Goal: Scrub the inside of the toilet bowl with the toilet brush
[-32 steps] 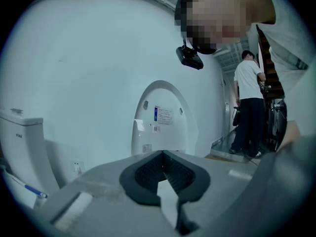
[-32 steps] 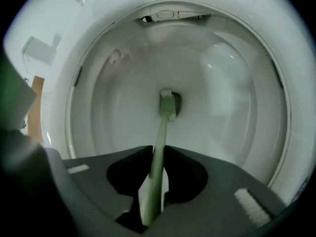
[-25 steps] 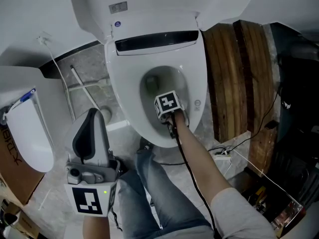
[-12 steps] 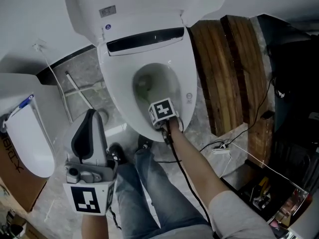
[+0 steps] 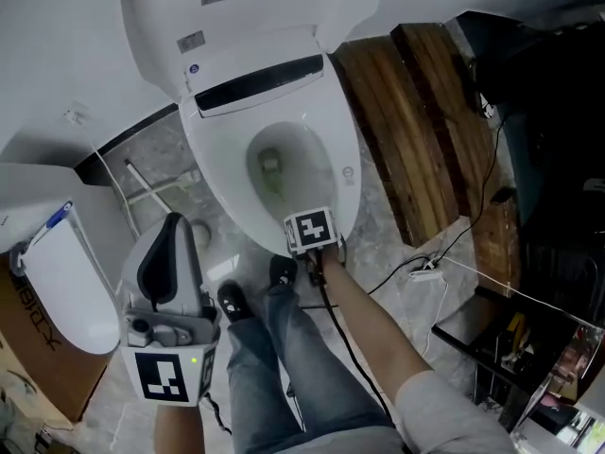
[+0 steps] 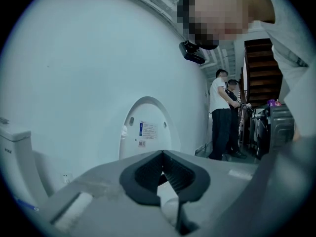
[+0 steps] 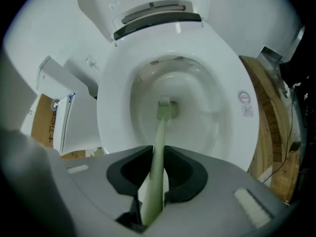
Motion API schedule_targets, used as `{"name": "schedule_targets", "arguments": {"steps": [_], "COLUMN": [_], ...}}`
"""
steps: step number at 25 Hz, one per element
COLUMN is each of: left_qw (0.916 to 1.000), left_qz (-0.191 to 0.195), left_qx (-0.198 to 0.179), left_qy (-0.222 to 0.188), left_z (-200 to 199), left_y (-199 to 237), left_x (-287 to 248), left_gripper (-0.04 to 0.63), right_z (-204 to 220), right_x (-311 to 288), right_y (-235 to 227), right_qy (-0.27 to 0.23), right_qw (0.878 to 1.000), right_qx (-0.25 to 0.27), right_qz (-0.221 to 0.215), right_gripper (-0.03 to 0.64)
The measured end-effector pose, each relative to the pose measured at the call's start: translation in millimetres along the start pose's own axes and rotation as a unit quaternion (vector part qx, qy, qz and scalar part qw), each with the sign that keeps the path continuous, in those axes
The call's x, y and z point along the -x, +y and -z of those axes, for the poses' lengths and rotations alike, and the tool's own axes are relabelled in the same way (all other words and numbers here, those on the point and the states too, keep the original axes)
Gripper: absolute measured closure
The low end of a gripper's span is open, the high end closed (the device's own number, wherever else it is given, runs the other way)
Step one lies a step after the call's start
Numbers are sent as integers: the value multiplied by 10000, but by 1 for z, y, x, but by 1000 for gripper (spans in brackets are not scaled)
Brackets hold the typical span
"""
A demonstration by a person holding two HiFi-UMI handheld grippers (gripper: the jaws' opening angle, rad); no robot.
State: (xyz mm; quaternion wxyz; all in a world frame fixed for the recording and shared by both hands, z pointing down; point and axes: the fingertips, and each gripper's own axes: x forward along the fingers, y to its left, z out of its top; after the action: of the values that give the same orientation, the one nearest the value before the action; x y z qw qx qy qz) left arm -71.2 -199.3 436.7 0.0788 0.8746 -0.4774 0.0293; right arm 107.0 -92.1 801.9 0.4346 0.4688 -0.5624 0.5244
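The right tool (image 7: 159, 154) grips the pale green handle of the toilet brush (image 7: 161, 127) between its jaws. The brush runs straight out from the tool, its long axis in line with the jaws, pointing forward and down. Its bristle head sits low inside the toilet bowl (image 7: 114, 102), near the bottom. The left tool (image 6: 162, 154), jaws closed together on nothing, is held well left of the bowl.
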Motion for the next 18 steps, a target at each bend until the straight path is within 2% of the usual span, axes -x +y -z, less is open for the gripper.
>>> {"name": "schedule_targets", "arguments": {"steps": [10,18], "left_qw": [9995,9982], "left_qz": [312,582], "left_qx": [-49,-120], "left_qy": [-34,-39], "left_z": [-24,-47], "left_y": [-15,-27], "left_x": [29,51], "left_gripper": [591,591], "right_z": [11,33], "right_x": [58,111], "right_y": [2,17], "right_qy": [-768,-1280], "right_qw": [9964,9909], "right_qx": [25,62], "right_qz": [363,409], "right_gripper": [540,540]}}
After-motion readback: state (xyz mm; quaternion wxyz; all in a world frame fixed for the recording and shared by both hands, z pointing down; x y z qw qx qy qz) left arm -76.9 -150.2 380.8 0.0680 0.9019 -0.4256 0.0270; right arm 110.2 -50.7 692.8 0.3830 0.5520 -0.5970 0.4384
